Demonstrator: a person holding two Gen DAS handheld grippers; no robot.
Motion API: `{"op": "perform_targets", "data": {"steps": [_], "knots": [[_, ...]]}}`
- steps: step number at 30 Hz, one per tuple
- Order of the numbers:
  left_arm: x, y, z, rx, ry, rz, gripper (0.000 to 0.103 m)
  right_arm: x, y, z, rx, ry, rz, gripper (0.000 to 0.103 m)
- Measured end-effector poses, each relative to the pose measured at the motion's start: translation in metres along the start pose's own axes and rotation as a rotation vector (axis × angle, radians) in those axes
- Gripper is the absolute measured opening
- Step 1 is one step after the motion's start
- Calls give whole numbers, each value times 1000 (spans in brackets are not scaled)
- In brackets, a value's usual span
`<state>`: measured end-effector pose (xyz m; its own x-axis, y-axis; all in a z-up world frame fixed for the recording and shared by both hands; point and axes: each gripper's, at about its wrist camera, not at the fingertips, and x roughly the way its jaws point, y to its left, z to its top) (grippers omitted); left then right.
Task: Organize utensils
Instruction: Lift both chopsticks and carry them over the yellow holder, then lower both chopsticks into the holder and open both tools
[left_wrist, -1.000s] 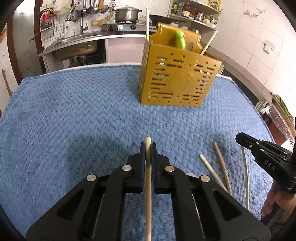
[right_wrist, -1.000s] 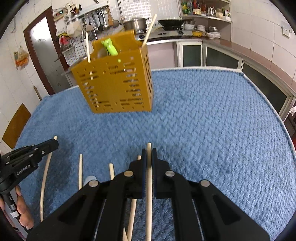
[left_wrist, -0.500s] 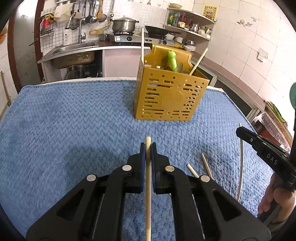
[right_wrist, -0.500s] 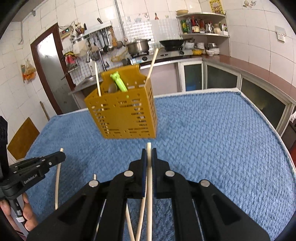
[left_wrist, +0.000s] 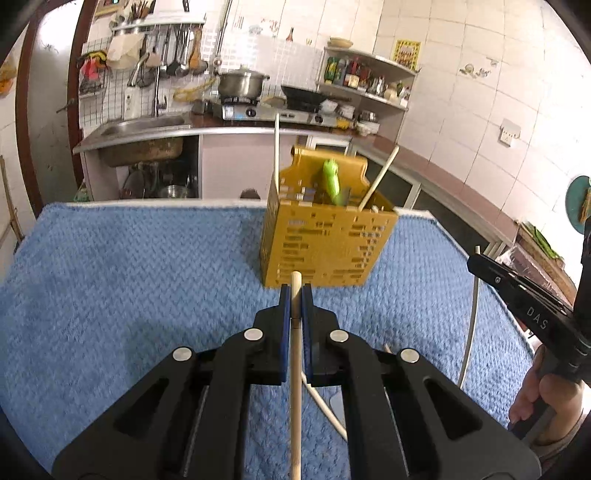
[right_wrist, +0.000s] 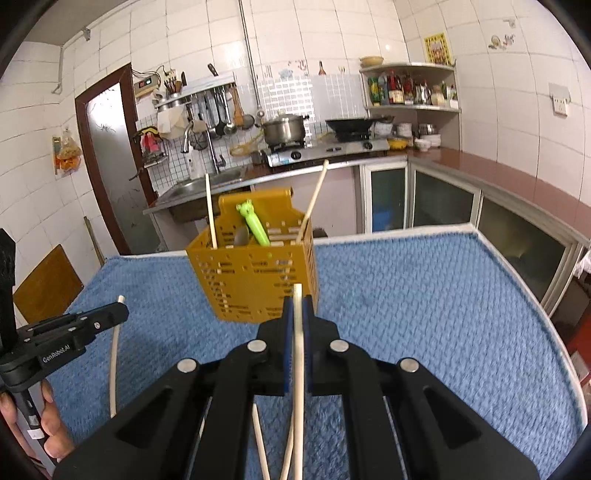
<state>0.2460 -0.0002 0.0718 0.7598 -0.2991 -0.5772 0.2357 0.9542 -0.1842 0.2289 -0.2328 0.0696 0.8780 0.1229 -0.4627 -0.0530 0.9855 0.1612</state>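
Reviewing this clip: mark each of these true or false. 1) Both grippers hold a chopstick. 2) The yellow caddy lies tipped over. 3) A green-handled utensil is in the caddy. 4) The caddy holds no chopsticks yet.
1) True: the left gripper and the right gripper each clamp a chopstick.
2) False: the yellow caddy stands upright on the blue towel.
3) True: the green-handled utensil sticks out of it.
4) False: two chopsticks already stand in it.

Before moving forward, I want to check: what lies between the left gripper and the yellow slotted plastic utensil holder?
In the left wrist view, only bare blue woven cloth separates the left gripper from the holder.
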Motion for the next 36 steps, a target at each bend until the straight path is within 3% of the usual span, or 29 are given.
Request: {"op": "perform_targets", "data": {"steps": [9,23,31,36], "knots": [[-6,-5,40,7,-64,-22,4,-6,1,37,4,-74,13,5],[1,-31,150,80,-309,-28,4,18,21,138,-29,-275,8,5],[33,-35,198,76,-438,-38,4,51,24,184,-19,-418,4,5],[61,-37,209,81,-508,-28,4,74,25,188,-21,-461,10,5]]}}
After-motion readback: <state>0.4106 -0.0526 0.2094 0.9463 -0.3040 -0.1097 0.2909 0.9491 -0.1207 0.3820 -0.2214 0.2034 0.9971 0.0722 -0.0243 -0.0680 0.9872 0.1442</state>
